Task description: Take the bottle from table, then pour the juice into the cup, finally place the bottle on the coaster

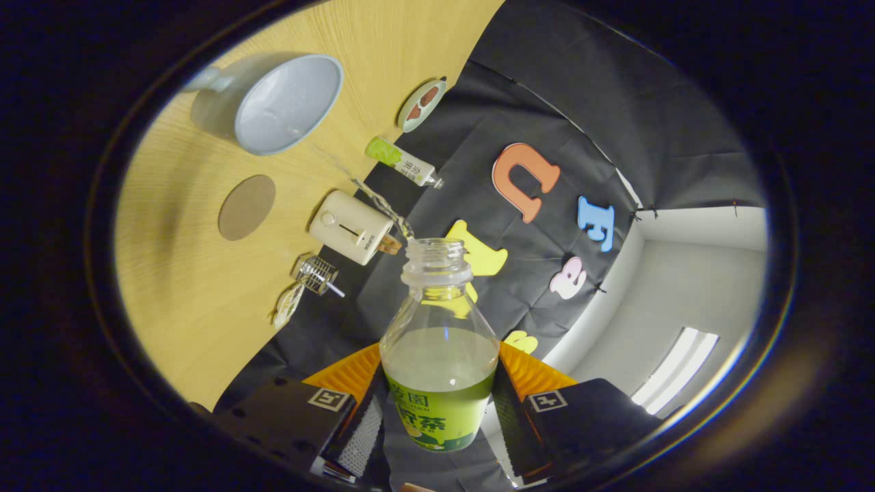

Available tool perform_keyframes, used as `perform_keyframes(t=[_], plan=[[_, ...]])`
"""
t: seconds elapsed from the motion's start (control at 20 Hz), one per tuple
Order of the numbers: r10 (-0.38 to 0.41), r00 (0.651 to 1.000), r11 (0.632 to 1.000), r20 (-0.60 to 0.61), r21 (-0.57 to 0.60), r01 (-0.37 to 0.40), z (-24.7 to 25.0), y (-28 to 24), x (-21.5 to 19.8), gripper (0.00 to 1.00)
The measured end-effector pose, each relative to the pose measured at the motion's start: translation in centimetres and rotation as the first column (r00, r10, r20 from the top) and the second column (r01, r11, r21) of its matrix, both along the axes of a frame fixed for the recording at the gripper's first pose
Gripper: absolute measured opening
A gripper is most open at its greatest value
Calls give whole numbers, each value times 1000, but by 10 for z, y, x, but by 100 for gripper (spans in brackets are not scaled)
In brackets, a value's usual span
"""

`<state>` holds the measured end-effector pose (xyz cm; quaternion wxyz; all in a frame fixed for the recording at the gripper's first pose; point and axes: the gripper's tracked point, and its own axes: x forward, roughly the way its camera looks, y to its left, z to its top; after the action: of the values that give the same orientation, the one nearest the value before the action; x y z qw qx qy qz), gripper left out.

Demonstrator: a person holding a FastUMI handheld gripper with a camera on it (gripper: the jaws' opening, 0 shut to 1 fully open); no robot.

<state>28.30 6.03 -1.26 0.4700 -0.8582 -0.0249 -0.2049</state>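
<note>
Tool (pixel 438 403) clamps bottle (pixel 439 355), tilted, pouring toward cup (pixel 287 102); next: upright it, set on coaster (pixel 247 207) mid-tabletop.

Bare table (pixel 184 321) (seemingly) beside coaster (pixel 247 207)

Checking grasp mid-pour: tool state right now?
Tool: shut on the bottle, one finger on each side of its label; bottle tipped toward the cup, thin stream leaving its mouth.
</note>
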Motion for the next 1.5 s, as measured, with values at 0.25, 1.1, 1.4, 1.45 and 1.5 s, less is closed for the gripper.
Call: perform_keyframes(t=[0.25,1.1,1.4,1.45,1.5], plan=[[7,1000,1000,23,-16,-7,10,2,-2,80],[39,999,989,25,-145,-35,26,27,4,79],[43,999,980,8,-195,-41,24,40,4,79],[45,999,977,9,-208,-42,24,43,3,80],[45,999,976,1,-215,-44,22,44,3,79]])
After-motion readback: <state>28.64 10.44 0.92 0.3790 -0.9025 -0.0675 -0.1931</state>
